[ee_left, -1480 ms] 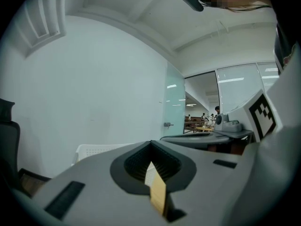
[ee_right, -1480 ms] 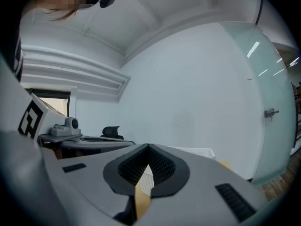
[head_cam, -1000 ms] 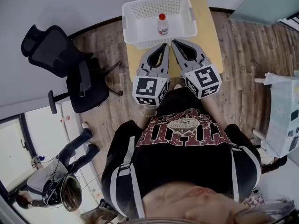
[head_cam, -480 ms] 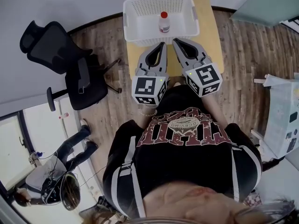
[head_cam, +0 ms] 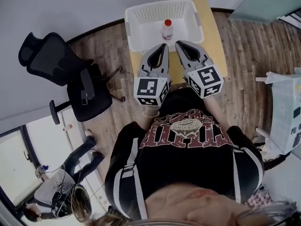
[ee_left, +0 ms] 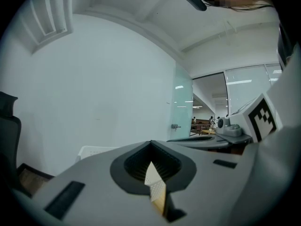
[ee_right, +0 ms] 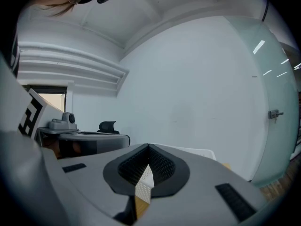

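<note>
Nudged up a hair since a second ago, otherwise parked the same: left gripper [head_cam: 162, 46] and right gripper [head_cam: 180, 44] side by side, tips just short of the near wall of the white basket [head_cam: 136, 44]. Both pinched together, nothing in either. Small red-capped bottle [head_cam: 167, 29] upright inside the basket, just past the tips. Basket on the tabletop [head_cam: 214, 36], black chair [head_cam: 56, 65] off to its left.
</note>
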### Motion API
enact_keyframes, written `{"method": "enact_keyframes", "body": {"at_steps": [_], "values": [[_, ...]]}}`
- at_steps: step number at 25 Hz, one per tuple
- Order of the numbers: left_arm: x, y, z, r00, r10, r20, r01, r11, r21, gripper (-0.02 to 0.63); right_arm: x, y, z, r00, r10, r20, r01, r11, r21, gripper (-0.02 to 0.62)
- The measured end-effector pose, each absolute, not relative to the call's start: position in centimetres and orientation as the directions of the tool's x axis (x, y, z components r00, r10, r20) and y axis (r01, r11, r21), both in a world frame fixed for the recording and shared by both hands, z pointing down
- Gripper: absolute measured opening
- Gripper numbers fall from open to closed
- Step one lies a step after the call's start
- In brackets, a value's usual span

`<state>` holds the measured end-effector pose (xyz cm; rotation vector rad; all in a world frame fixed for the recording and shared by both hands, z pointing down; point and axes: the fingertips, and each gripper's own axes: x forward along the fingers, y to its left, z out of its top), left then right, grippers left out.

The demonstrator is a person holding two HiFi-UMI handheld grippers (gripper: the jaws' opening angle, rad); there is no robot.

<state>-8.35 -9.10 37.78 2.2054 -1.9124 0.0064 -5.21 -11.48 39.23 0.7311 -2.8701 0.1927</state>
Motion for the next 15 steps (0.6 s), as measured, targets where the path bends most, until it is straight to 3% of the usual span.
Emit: {"method": "enact_keyframes", "body": {"at_steps": [15], "values": [[-12.4, -12.6, 38.7, 0.186, -0.969, 0.163, -0.972, -0.158, 0.172, 0.046, -8.7, -15.9, 40.9, -0.83, -0.504, 0.239, -0.537, 0.838, -0.095, 0.017]]}}
